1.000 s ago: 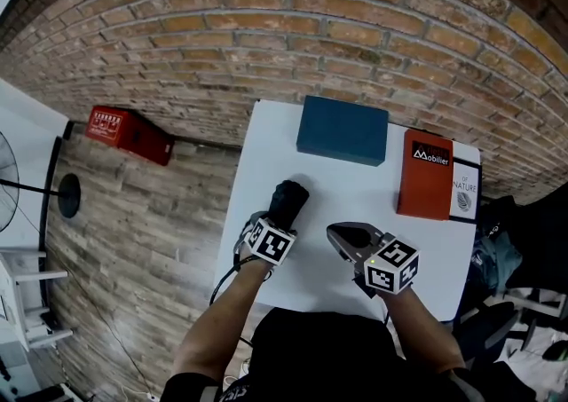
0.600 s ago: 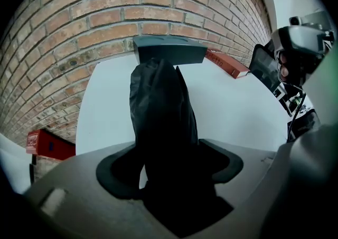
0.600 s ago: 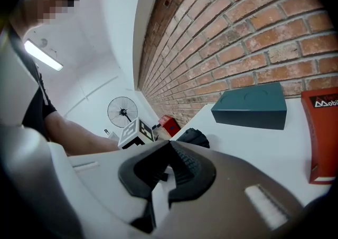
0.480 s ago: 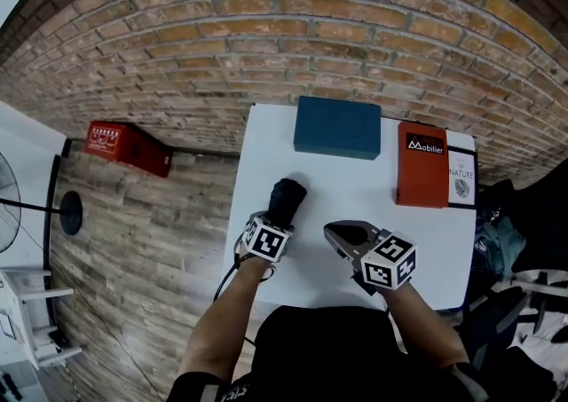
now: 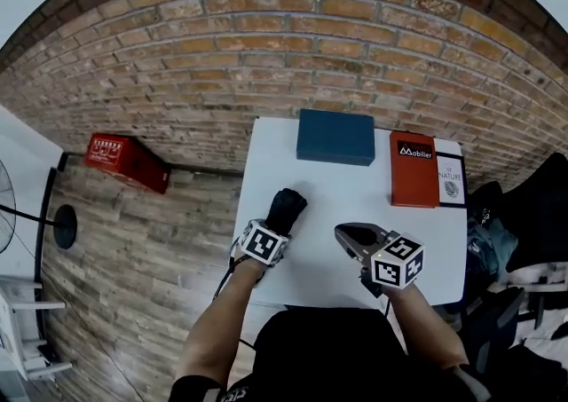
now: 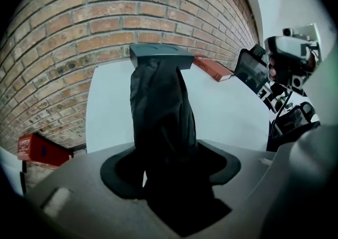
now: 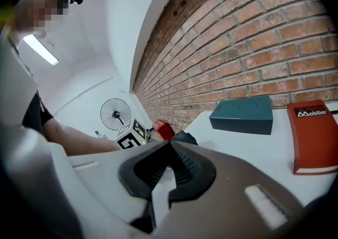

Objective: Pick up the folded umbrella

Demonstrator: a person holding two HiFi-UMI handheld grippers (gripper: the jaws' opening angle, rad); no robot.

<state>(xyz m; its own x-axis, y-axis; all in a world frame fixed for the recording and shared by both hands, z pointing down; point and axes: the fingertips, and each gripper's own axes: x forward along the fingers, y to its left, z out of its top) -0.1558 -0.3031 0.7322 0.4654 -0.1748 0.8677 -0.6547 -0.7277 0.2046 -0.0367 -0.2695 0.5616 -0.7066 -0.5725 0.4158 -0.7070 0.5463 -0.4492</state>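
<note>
The folded umbrella (image 5: 288,207), black and in its sleeve, is over the left part of the white table (image 5: 355,196). My left gripper (image 5: 276,226) has it by its near end, and its jaws are closing with the umbrella between them. In the left gripper view the umbrella (image 6: 161,101) fills the gap of the left gripper (image 6: 170,165) and sticks out toward the wall. My right gripper (image 5: 345,233) hovers to the right of the umbrella, apart from it. In its own view the right gripper (image 7: 170,147) is shut with nothing in it.
A teal box (image 5: 335,137) lies at the table's far edge by the brick wall. A red book (image 5: 414,180) rests on a white booklet (image 5: 451,185) at the right. On the wooden floor to the left are a red crate (image 5: 127,161) and a fan's stand (image 5: 62,224).
My left gripper has tightened on the umbrella and come up a little with it. The right gripper has also risen slightly and stays shut.
</note>
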